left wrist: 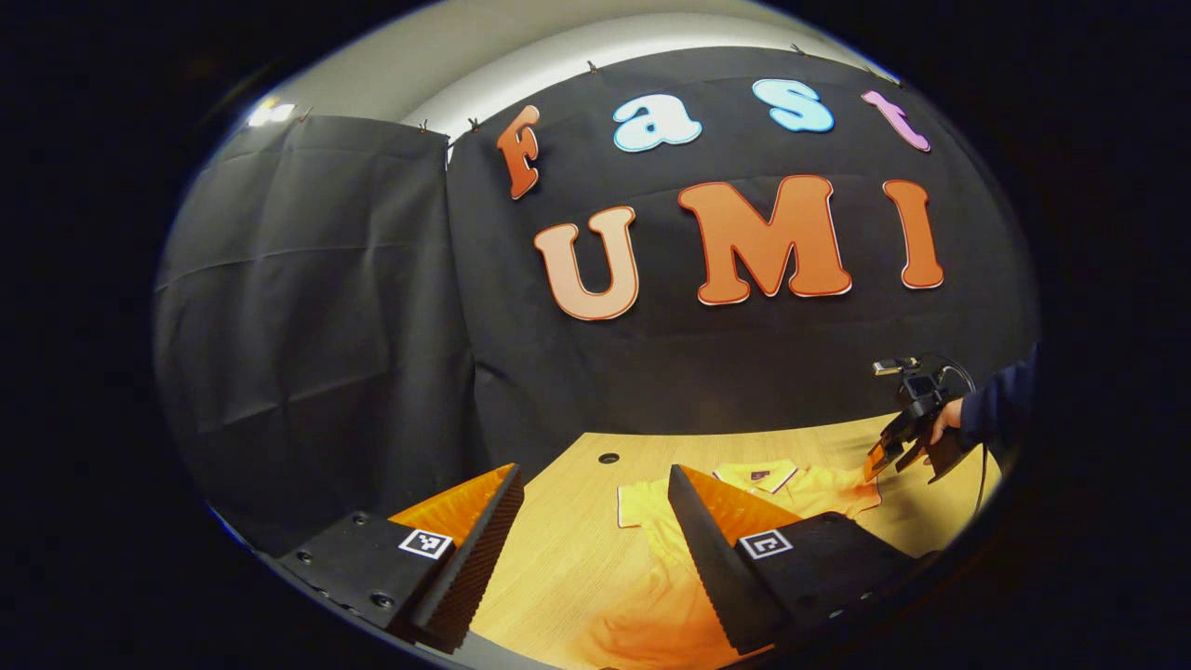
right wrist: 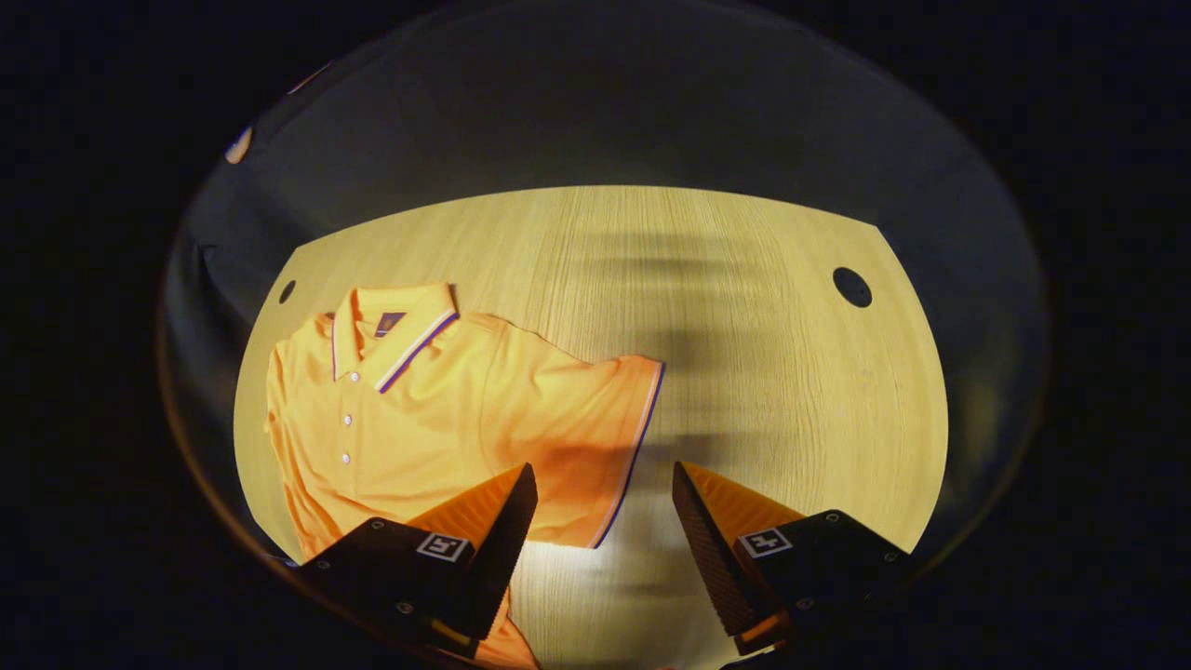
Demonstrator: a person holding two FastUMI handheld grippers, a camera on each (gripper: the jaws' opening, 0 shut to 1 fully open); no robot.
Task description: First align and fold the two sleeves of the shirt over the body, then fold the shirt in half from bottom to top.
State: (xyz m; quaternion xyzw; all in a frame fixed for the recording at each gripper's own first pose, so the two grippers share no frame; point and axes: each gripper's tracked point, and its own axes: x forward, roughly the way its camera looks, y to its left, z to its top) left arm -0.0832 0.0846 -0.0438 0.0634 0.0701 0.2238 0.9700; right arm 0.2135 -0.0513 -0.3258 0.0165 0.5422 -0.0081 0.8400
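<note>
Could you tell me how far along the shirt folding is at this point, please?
Nothing looks folded yet: the shirt lies flat on the table, its sleeve spread out sideways. The right gripper hovers open over that sleeve's hem; the left gripper is open too. Both sleeve folds and the bottom-to-top fold remain.

Orange short-sleeved polo shirt (right wrist: 419, 419) with striped collar trim, lying flat face-up, buttoned, sleeve (right wrist: 595, 437) spread outward, unfolded

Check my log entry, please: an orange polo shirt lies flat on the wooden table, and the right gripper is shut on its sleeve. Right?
Not quite. In the right gripper view the right gripper is open, hovering over the sleeve, not shut on it. The orange polo shirt does lie flat on the wooden table.
</note>
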